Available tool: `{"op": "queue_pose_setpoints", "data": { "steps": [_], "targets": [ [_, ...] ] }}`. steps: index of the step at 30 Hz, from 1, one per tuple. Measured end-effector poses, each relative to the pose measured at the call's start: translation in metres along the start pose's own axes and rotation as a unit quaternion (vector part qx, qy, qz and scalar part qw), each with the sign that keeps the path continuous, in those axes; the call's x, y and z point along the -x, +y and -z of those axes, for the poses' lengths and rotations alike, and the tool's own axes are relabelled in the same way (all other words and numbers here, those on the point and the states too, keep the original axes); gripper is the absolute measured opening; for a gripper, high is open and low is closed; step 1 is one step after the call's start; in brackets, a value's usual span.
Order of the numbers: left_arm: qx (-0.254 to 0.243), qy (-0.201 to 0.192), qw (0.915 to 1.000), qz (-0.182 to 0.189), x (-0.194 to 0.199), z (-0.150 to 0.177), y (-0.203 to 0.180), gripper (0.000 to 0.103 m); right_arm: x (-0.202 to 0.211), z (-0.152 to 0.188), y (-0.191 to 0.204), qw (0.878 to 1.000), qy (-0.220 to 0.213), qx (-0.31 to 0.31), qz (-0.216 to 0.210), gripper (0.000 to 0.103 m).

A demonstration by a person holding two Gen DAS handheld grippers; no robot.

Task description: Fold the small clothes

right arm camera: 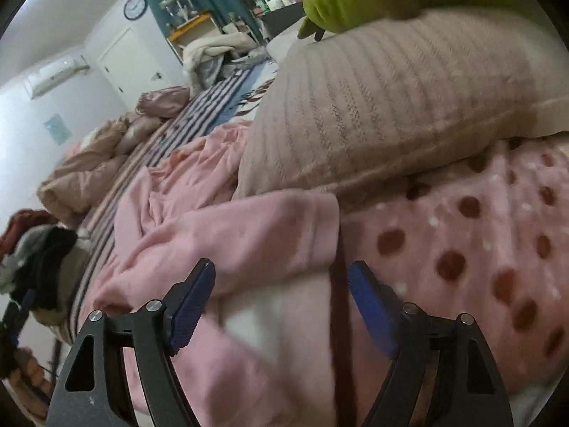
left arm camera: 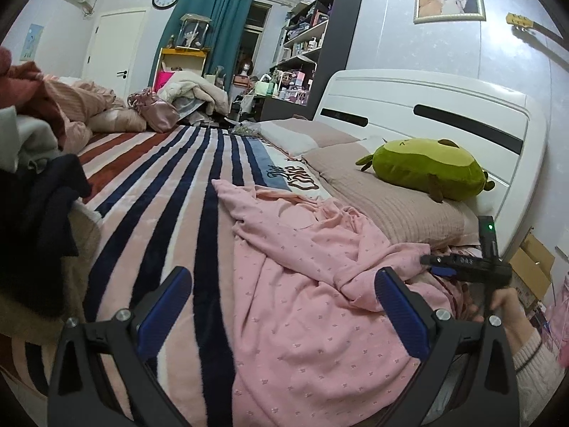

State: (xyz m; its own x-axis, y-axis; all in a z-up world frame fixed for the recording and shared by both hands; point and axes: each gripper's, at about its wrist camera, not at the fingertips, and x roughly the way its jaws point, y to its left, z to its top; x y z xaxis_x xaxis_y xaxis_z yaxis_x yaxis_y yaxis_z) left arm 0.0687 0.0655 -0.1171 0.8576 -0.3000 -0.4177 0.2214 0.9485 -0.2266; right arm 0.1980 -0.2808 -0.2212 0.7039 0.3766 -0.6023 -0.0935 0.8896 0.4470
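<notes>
— Why is the pale pink dotted knit garment (left arm camera: 313,284) spread so loosely over the striped plush bed blanket (left arm camera: 153,192)?

— My guess is it's been laid out for folding but not yet smoothed; it is still rumpled, with a ridge of folds running across its middle. The bed gives a broad soft surface, and the heap of dark and grey clothes (left arm camera: 39,192) sits well off to the left of the left tongs (left arm camera: 281,306), probably waiting its turn.

— And the tongs themselves?

— The left tongs gape wide, gripping nothing. The garment lies right ahead of them and under their right finger, while the left finger hangs over bare blanket. The right tongs (right arm camera: 281,306) are also spread apart and empty.

— Where is the garment relative to those?

— A sleeve or hem end (right arm camera: 256,235) lies just ahead of them, between the line of the two fingers and slightly left. Whether the fingers touch the cloth I can't tell; that view is blurred.

— What's nearby?

— The beige ribbed pillow (right arm camera: 384,106) lies just beyond that cloth end, with the green plush toy (left arm camera: 426,170) on it, and a pink fleece with dark red dots (right arm camera: 480,249) lies ahead to the right. I'd judge the right tongs are placed to pinch that end.
</notes>
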Motion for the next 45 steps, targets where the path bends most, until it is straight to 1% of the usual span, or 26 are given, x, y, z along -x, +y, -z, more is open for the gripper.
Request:
{"op": "queue_pose_setpoints", "data": {
  "steps": [2,3,4,5,6,7,9,11,14,17,18,19,22,25,27,30,31,33,35,37,38,39,40,42,43,45],
  "targets": [
    [-0.003,0.003,1.0,-0.004,-0.002,-0.001,-0.002,0.102,-0.008,-0.005,-0.004,1.0,-0.011,0.004,-0.019,0.075],
    [-0.004,0.004,1.0,-0.006,-0.003,-0.001,-0.003,0.102,-0.011,-0.009,-0.004,1.0,-0.013,0.007,-0.019,0.069],
    [-0.005,0.005,0.9999,-0.007,-0.005,-0.002,-0.003,0.102,-0.013,-0.011,-0.002,1.0,-0.017,0.013,-0.019,0.048],
    [-0.005,0.006,0.9999,-0.007,-0.005,-0.002,-0.004,0.102,-0.015,-0.012,0.001,0.999,-0.017,0.019,-0.024,0.036],
    [-0.004,0.007,0.9999,-0.007,-0.006,-0.002,-0.004,0.102,-0.014,-0.012,0.003,0.999,-0.017,0.023,-0.026,0.017],
    [-0.004,0.007,0.9999,-0.007,-0.007,-0.002,-0.005,0.102,-0.011,-0.011,0.007,0.999,-0.021,0.029,-0.027,0.012],
    [-0.003,0.007,0.9999,-0.007,-0.009,-0.003,-0.005,0.102,0.0,-0.008,0.019,0.997,-0.039,0.045,-0.041,0.008],
    [-0.004,0.008,0.9999,-0.008,-0.009,-0.003,-0.005,0.102,0.016,-0.003,0.029,0.995,-0.05,0.053,-0.063,0.007],
    [-0.01,0.007,0.9999,-0.01,-0.01,-0.006,-0.005,0.102,0.034,0.004,0.058,0.988,-0.063,0.07,-0.12,0.006],
    [-0.012,-0.001,0.9998,-0.019,-0.007,-0.013,-0.001,0.102,0.041,0.017,0.106,0.977,-0.048,0.113,-0.177,0.005],
    [-0.012,-0.005,0.9997,-0.02,-0.004,-0.015,0.002,0.102,0.04,0.022,0.118,0.973,-0.042,0.124,-0.189,0.005],
    [-0.013,-0.009,0.9996,-0.022,0.0,-0.017,0.005,0.102,0.036,0.03,0.14,0.966,-0.027,0.142,-0.216,0.005],
    [-0.013,-0.019,0.999,-0.037,0.01,-0.021,0.014,0.102,0.014,0.054,0.185,0.947,0.024,0.169,-0.274,0.005],
    [-0.008,-0.024,0.9984,-0.05,0.018,-0.022,0.025,0.102,-0.012,0.087,0.222,0.926,0.083,0.193,-0.315,0.005],
    [-0.005,-0.024,0.9981,-0.057,0.021,-0.021,0.032,0.102,-0.029,0.11,0.241,0.916,0.116,0.208,-0.323,0.005],
    [-0.006,-0.015,0.9984,-0.054,0.02,-0.019,0.039,0.102,-0.047,0.136,0.254,0.911,0.152,0.209,-0.322,0.006],
    [-0.009,-0.009,0.9988,-0.048,0.018,-0.019,0.039,0.102,-0.054,0.142,0.255,0.91,0.167,0.206,-0.319,0.009],
    [-0.017,0.007,0.9995,-0.026,0.008,-0.019,0.038,0.102,-0.059,0.148,0.255,0.911,0.18,0.209,-0.308,0.009],
    [-0.025,0.022,0.9994,-0.005,-0.004,-0.018,0.034,0.102,-0.051,0.142,0.249,0.914,0.17,0.211,-0.303,0.019],
    [-0.04,0.043,0.998,0.024,-0.023,-0.02,0.026,0.101,-0.035,0.128,0.236,0.92,0.145,0.205,-0.302,0.047],
    [-0.046,0.051,0.9971,0.033,-0.031,-0.02,0.021,0.101,-0.024,0.123,0.228,0.923,0.129,0.201,-0.301,0.051],
    [-0.054,0.061,0.9957,0.044,-0.04,-0.021,0.015,0.1,-0.012,0.114,0.216,0.929,0.111,0.195,-0.294,0.053],
    [-0.062,0.072,0.9937,0.058,-0.053,-0.022,0.006,0.098,-0.002,0.101,0.2,0.939,0.09,0.184,-0.278,0.053],
    [-0.081,0.094,0.9887,0.084,-0.074,-0.023,-0.014,0.084,0.007,0.082,0.175,0.954,0.064,0.163,-0.243,0.053],
    [-0.089,0.102,0.9866,0.09,-0.082,-0.024,-0.023,0.081,0.011,0.069,0.156,0.966,0.043,0.147,-0.207,0.053],
    [-0.109,0.123,0.9801,0.112,-0.104,-0.024,-0.045,0.073,0.011,0.053,0.134,0.98,0.023,0.131,-0.15,0.054]
  ]
}}
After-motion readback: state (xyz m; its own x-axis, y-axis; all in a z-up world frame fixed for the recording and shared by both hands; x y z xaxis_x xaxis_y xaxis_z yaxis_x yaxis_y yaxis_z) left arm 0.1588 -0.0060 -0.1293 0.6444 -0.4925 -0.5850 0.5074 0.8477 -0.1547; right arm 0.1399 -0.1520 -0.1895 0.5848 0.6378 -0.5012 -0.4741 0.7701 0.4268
